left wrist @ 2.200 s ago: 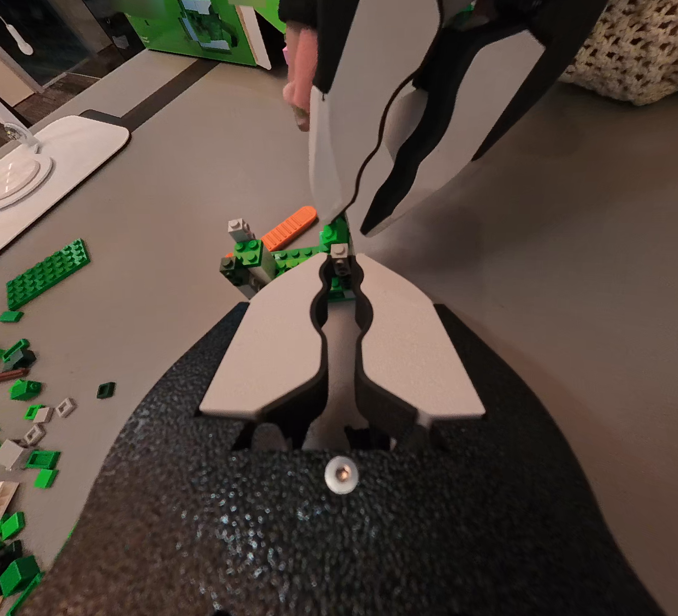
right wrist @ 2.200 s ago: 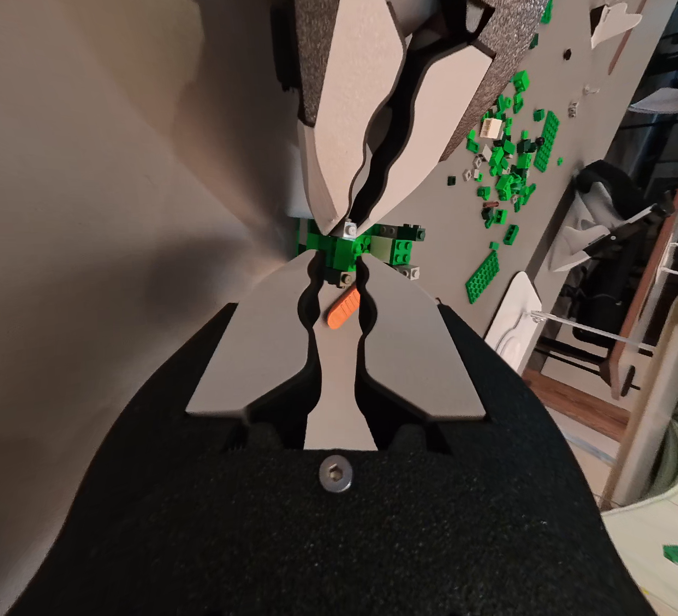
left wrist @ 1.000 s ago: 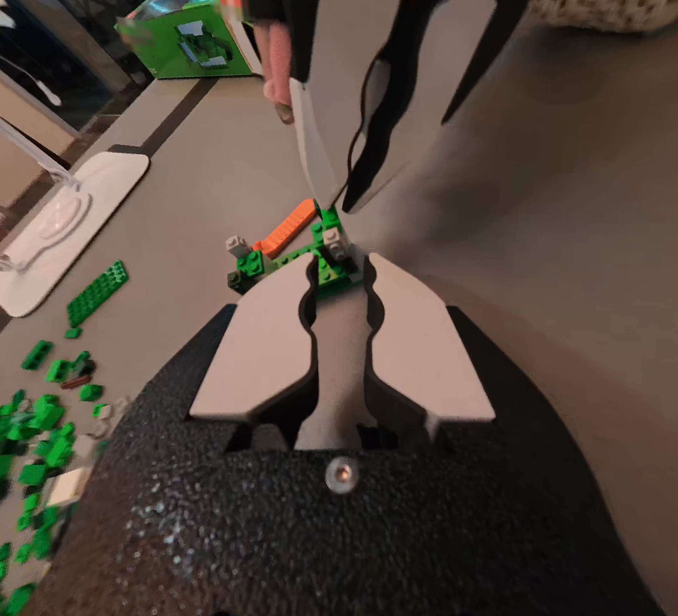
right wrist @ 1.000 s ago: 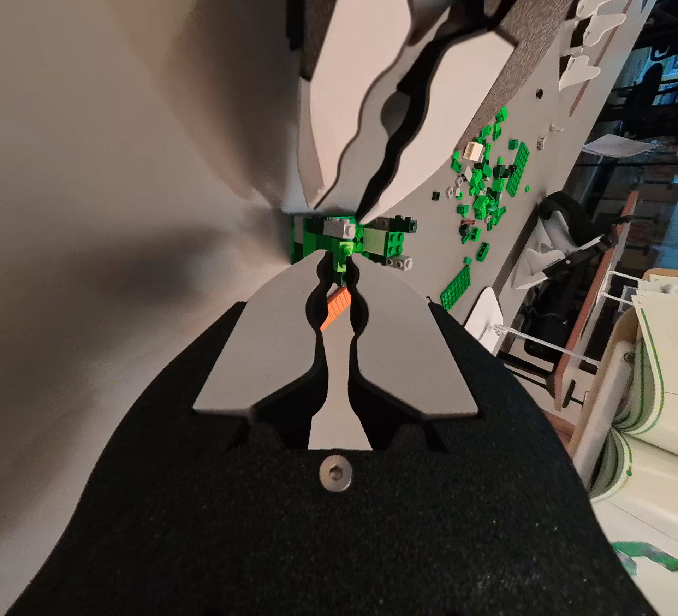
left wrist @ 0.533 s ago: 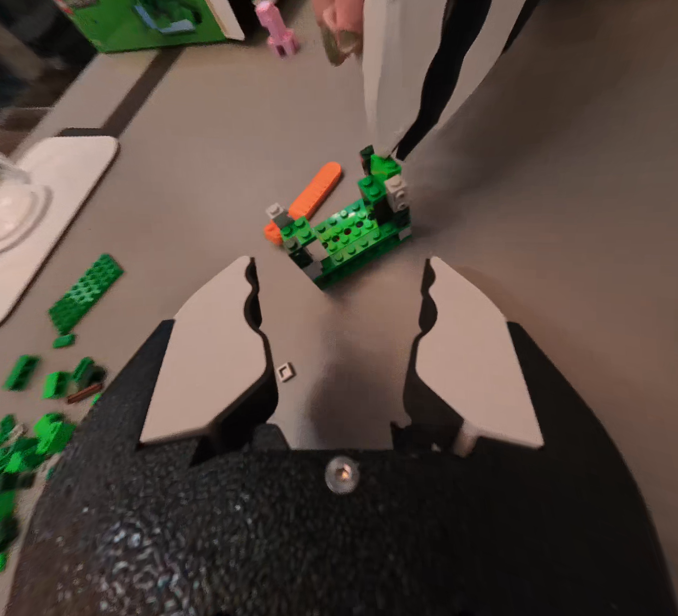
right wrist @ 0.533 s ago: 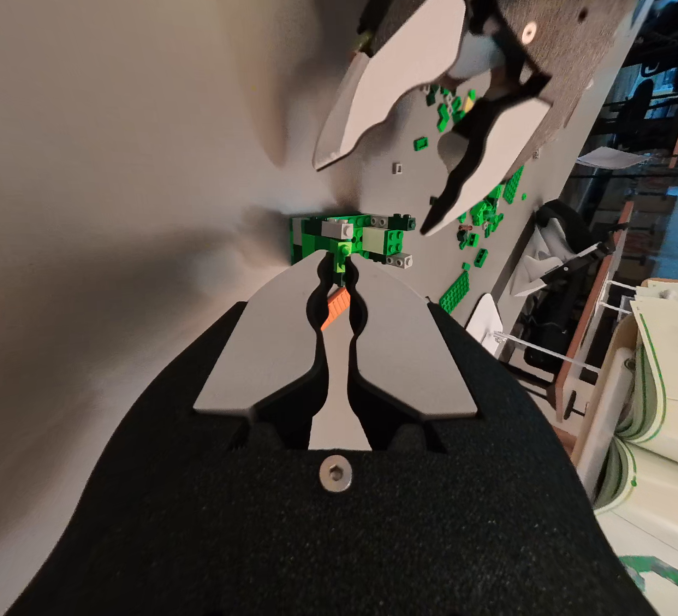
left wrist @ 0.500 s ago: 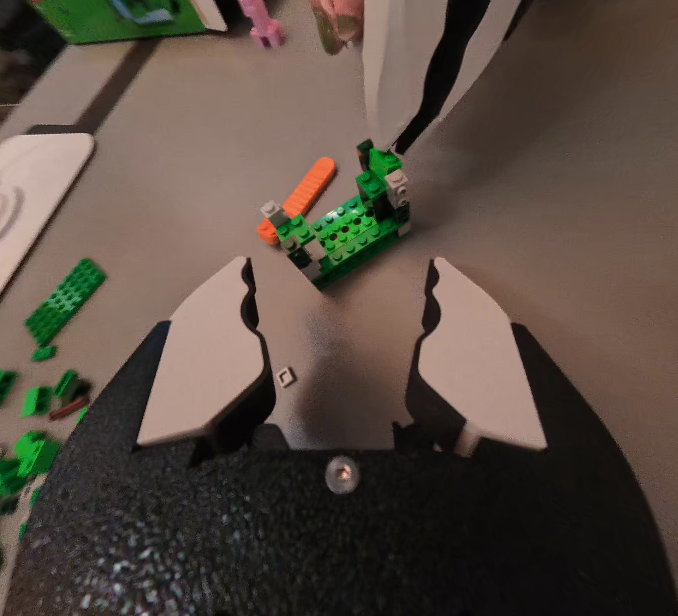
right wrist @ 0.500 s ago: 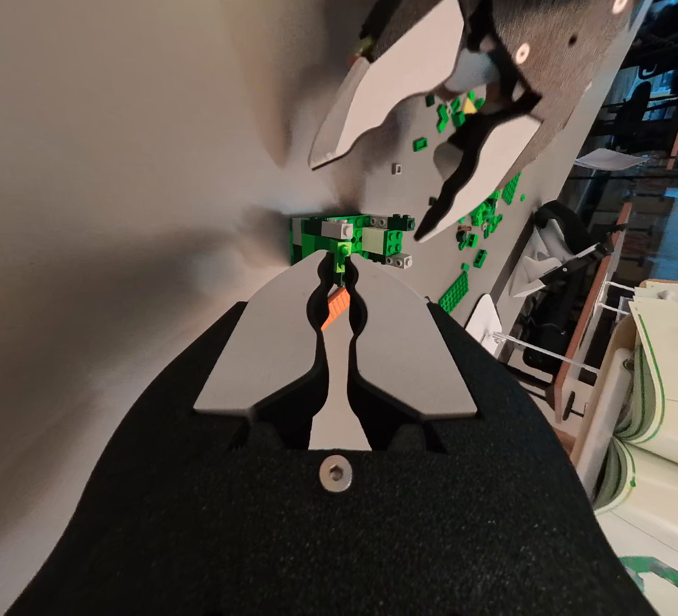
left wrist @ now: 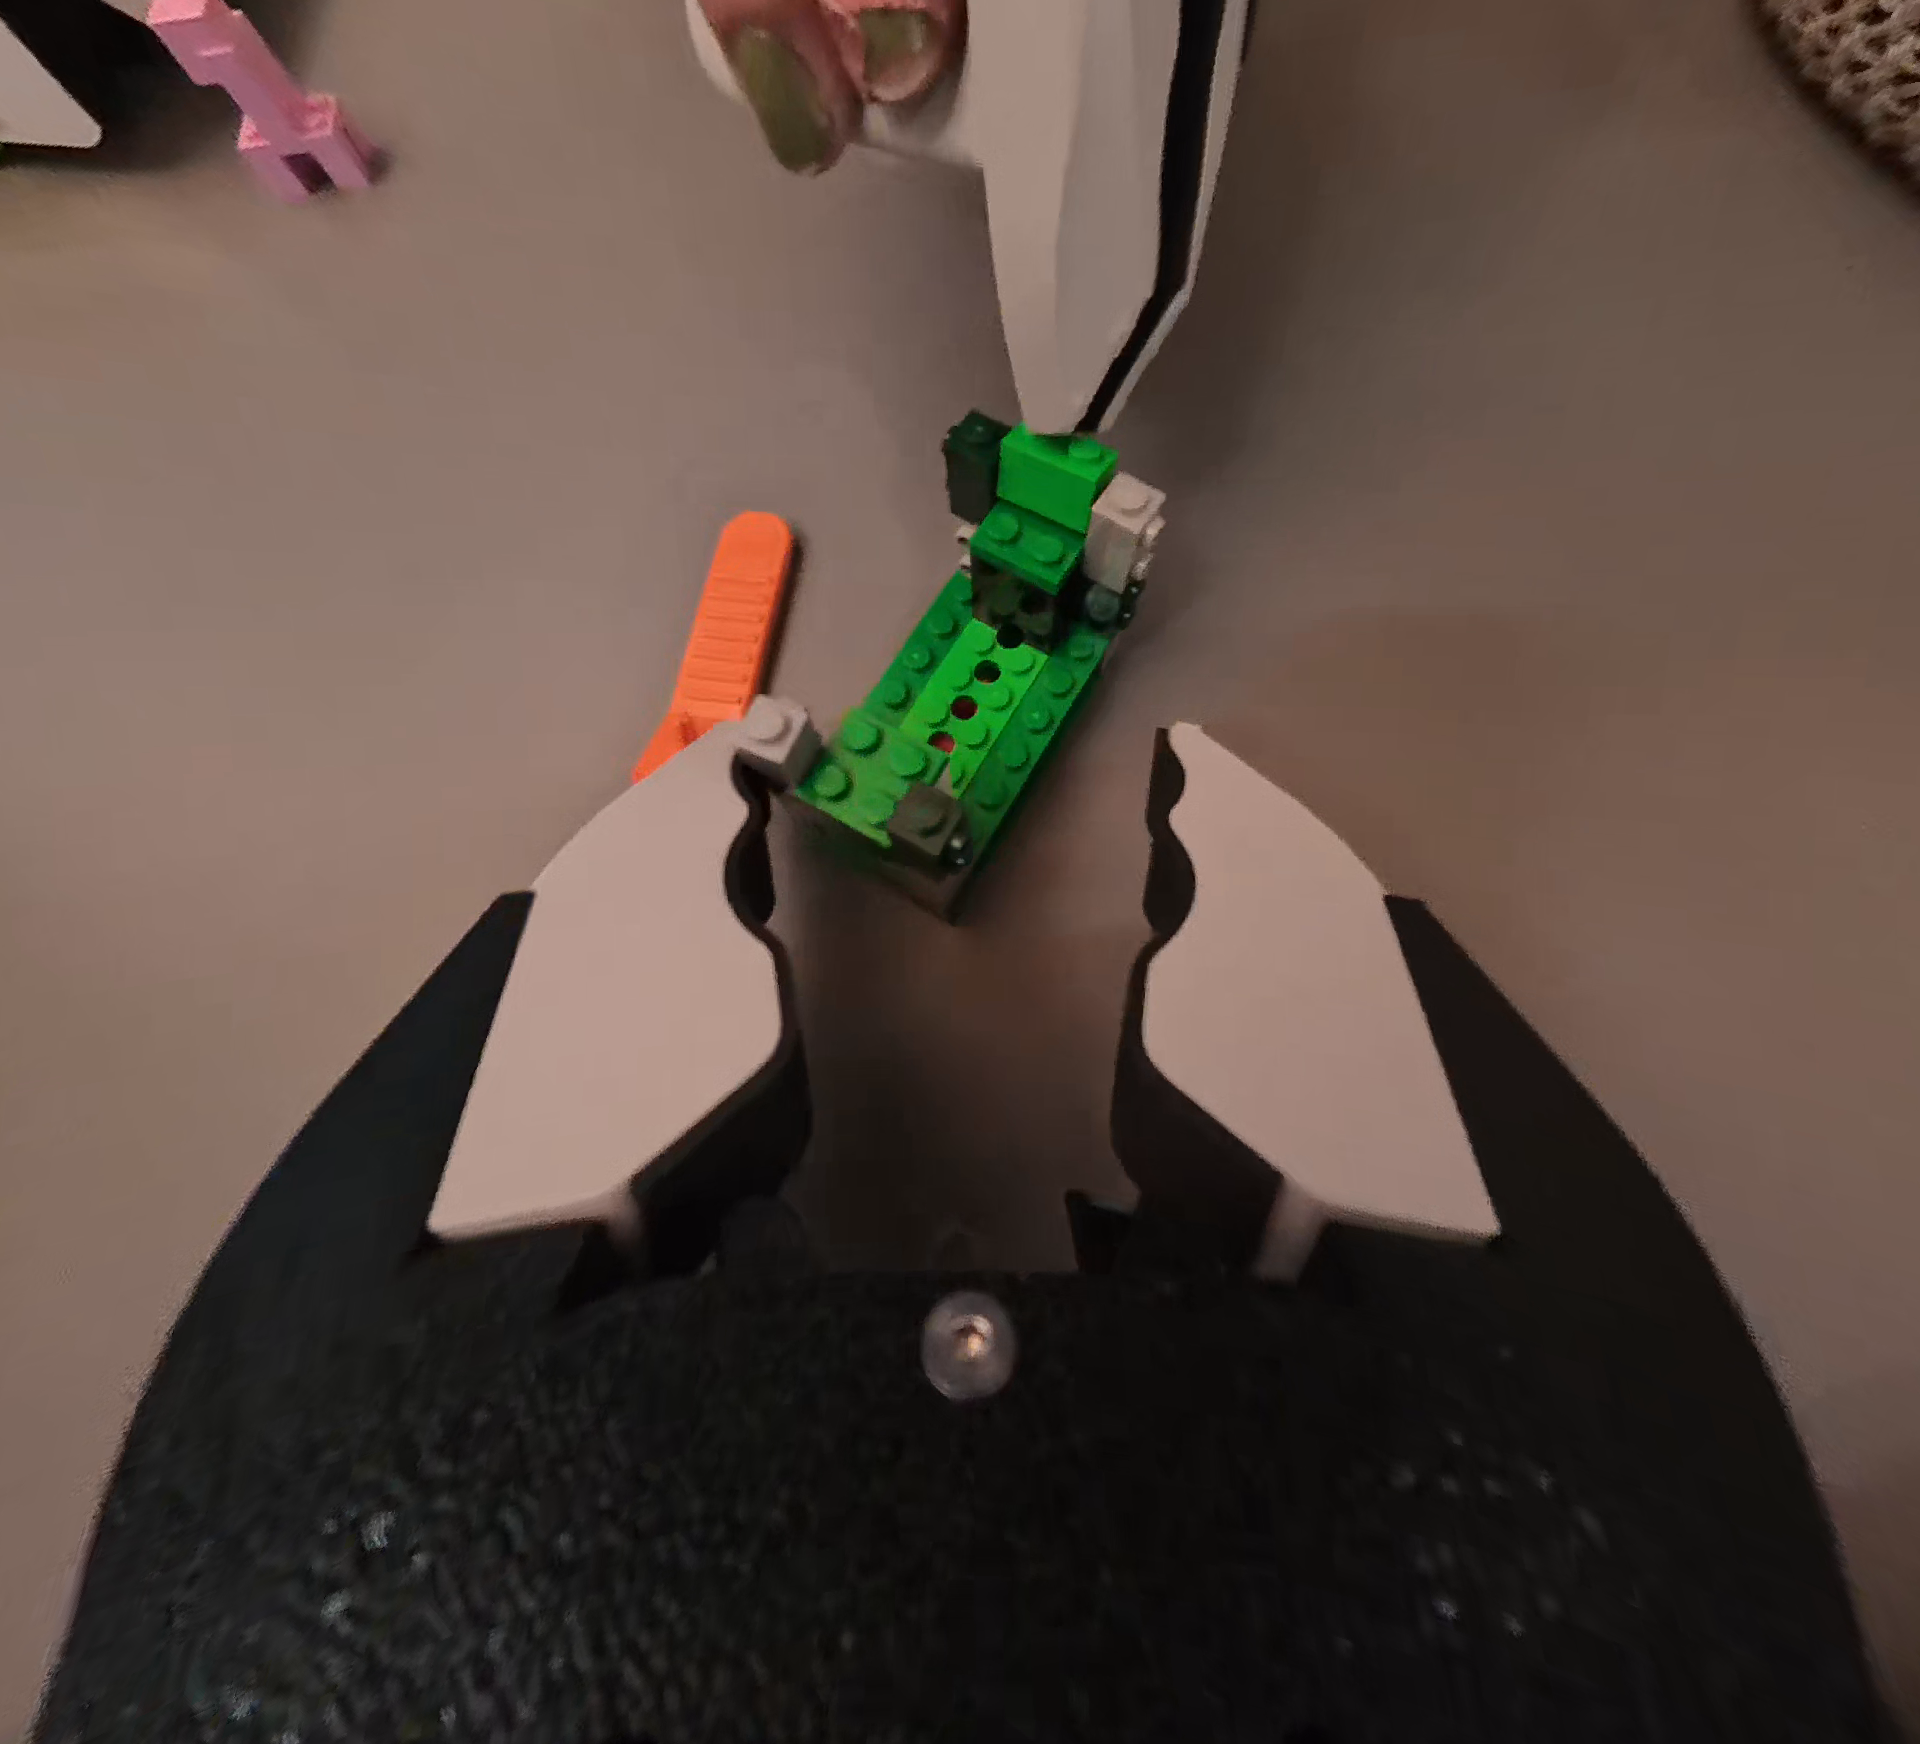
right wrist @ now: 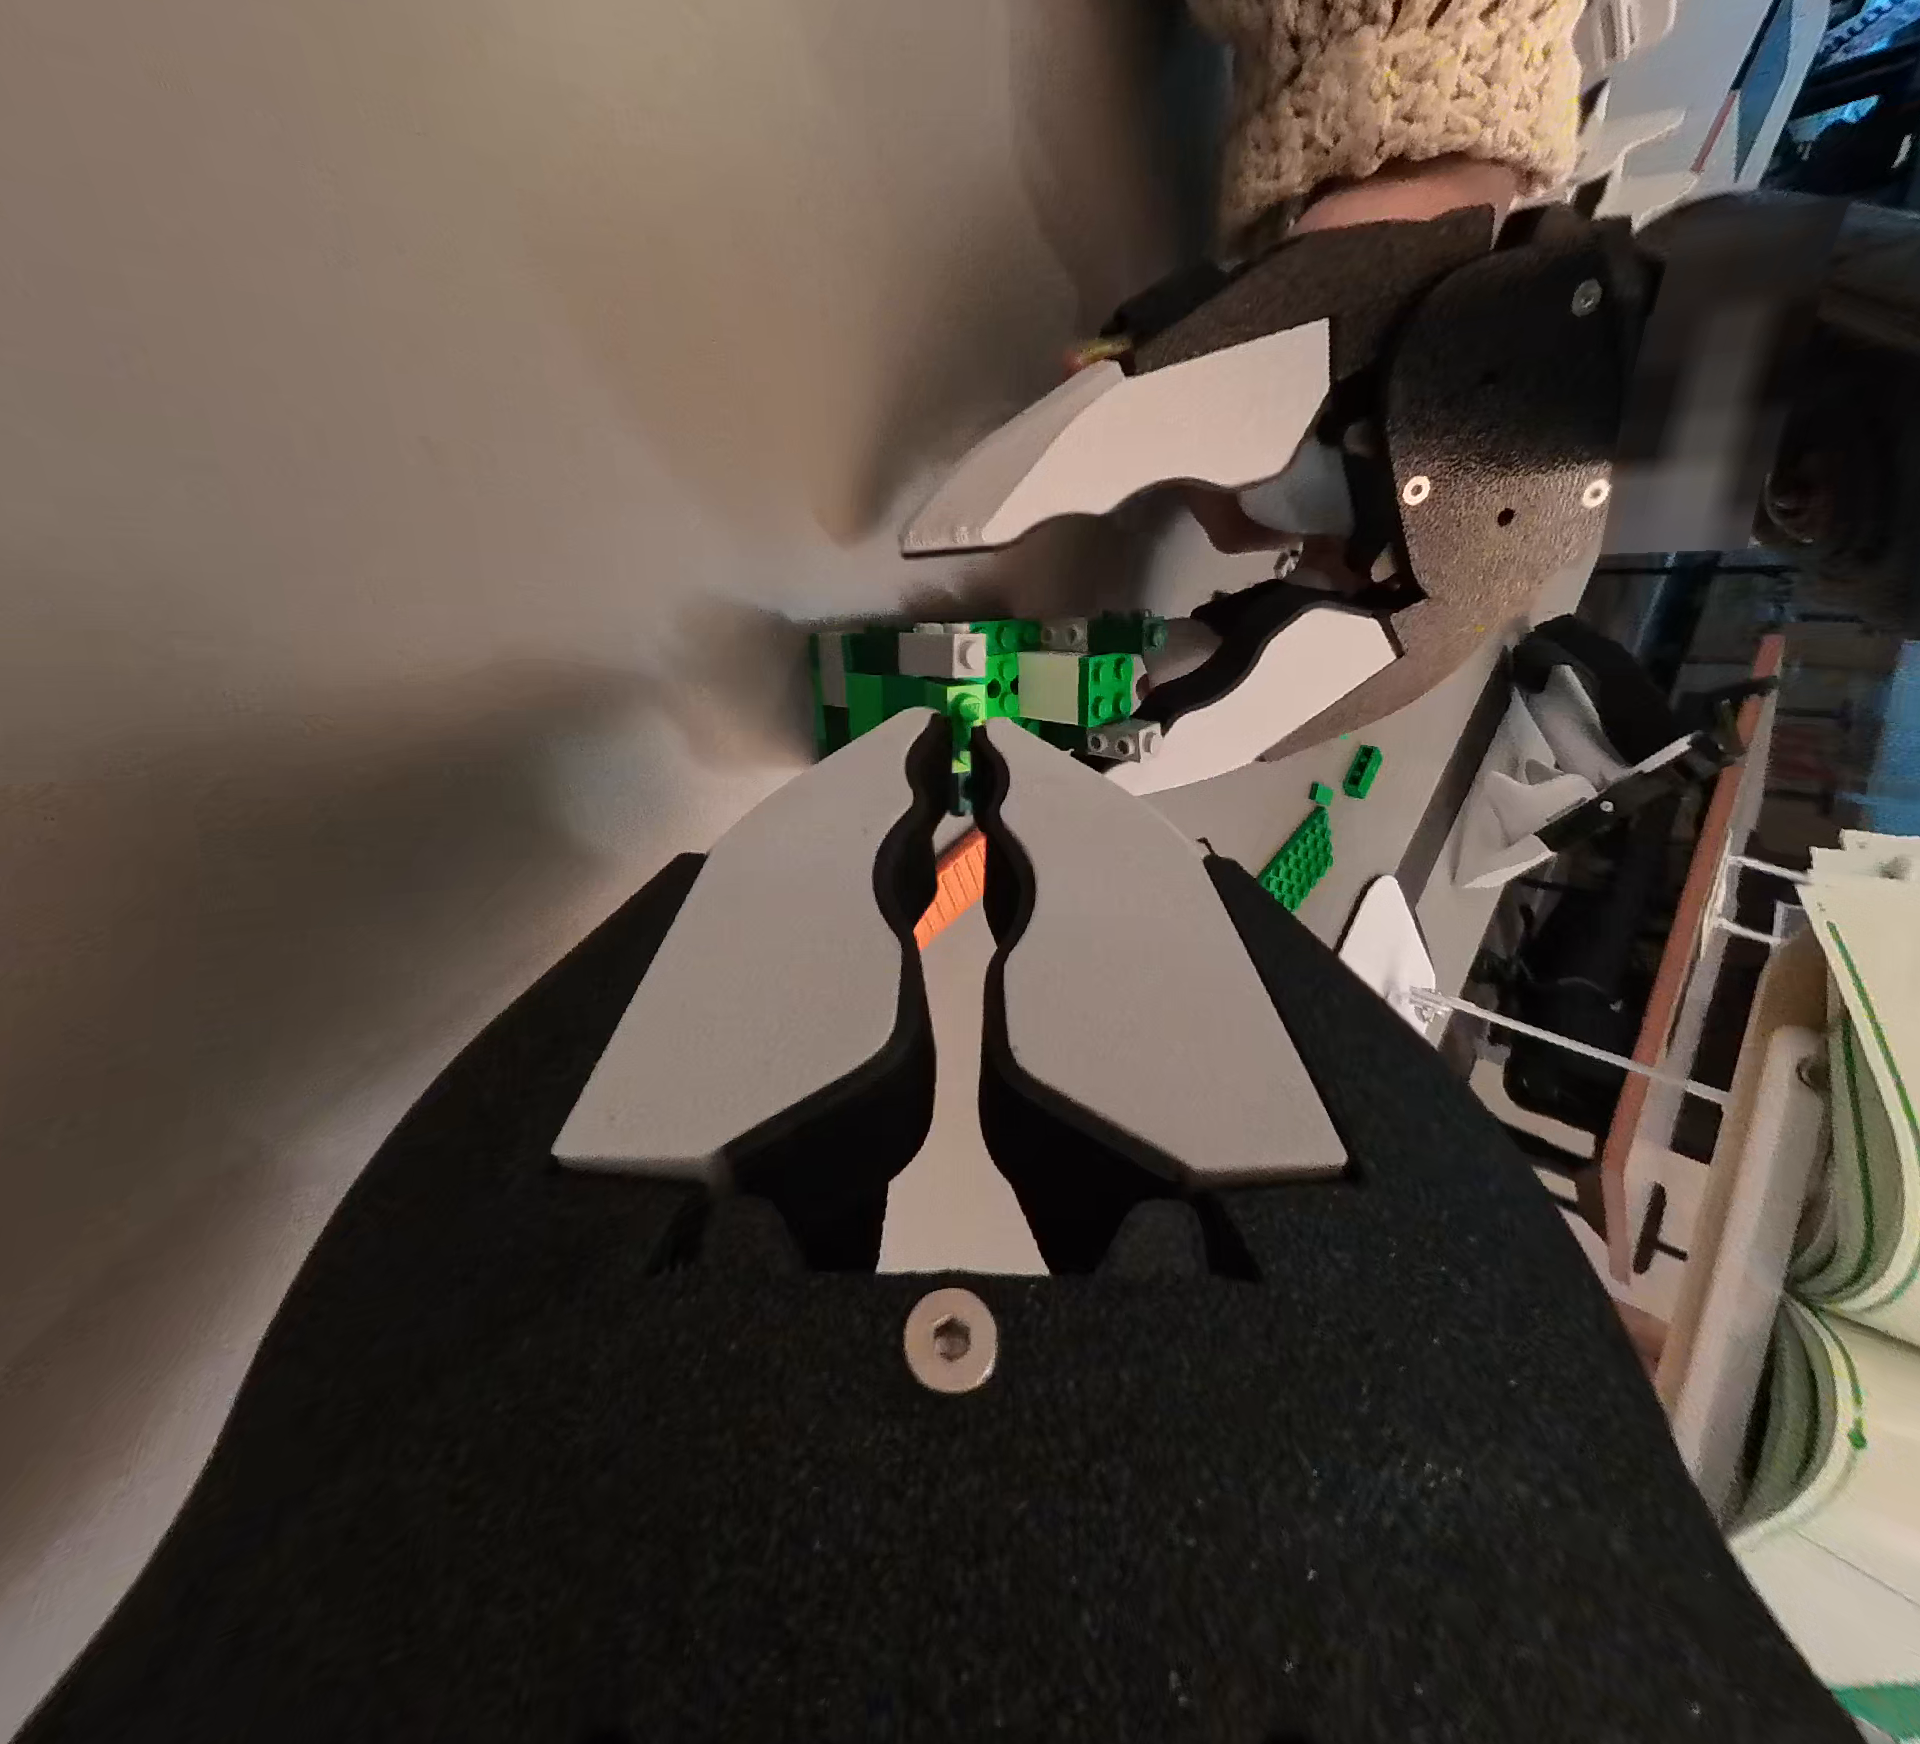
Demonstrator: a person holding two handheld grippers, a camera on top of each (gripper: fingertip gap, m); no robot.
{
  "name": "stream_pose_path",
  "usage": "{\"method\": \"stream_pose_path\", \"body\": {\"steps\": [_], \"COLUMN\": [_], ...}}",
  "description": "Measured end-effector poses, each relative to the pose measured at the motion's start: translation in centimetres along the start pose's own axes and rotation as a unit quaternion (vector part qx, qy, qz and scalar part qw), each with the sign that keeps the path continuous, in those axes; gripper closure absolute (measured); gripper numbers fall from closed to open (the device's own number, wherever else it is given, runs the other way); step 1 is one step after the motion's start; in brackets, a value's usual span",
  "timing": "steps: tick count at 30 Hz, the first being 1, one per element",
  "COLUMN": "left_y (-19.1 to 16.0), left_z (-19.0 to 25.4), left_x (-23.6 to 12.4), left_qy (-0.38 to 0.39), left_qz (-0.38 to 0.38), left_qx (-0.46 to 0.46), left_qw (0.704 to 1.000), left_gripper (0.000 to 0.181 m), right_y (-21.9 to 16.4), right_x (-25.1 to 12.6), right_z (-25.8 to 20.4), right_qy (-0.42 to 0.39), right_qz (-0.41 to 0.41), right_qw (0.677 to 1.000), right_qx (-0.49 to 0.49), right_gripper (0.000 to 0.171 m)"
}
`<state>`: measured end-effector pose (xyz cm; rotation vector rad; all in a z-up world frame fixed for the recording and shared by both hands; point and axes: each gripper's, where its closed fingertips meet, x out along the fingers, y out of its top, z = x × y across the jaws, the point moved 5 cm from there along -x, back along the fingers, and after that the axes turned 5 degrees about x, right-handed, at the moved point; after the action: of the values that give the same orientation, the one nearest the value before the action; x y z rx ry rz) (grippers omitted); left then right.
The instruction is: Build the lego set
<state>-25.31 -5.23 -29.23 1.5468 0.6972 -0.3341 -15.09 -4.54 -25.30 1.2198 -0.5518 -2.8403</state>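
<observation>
- The left gripper (left wrist: pixel 951 749) has its jaws wide apart and holds nothing; it stands just near the green lego build (left wrist: pixel 982 681).
- The build rests on the grey table (left wrist: pixel 416 447), with the orange brick separator (left wrist: pixel 727 629) beside it on the left.
- The right gripper (right wrist: pixel 961 738) is closed on a small green piece (right wrist: pixel 966 712) at the far, tall end of the build.
- A pink lego figure (left wrist: pixel 265 99) lies far left.

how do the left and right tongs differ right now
The left tongs are spread wide open and grip nothing; the right tongs are closed on a small green piece at the top of the green lego build. The left ones sit low at the build's near end, the right ones come down onto its tall far end. Both have pale grey fingers on black bodies.
</observation>
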Motion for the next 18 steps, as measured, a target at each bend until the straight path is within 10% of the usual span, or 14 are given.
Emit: {"method": "stream_pose_path", "body": {"steps": [18], "left_y": [0.00], "left_z": [0.72], "left_x": [0.92], "left_qy": [-0.007], "left_qz": [-0.028], "left_qx": [0.026], "left_qw": [0.999], "left_gripper": [0.139], "right_y": [0.15], "right_x": [-0.41], "right_z": [-0.53], "right_qy": [0.008], "right_qz": [0.005], "right_qw": [1.000], "right_qx": [-0.011], "right_gripper": [0.171]}}
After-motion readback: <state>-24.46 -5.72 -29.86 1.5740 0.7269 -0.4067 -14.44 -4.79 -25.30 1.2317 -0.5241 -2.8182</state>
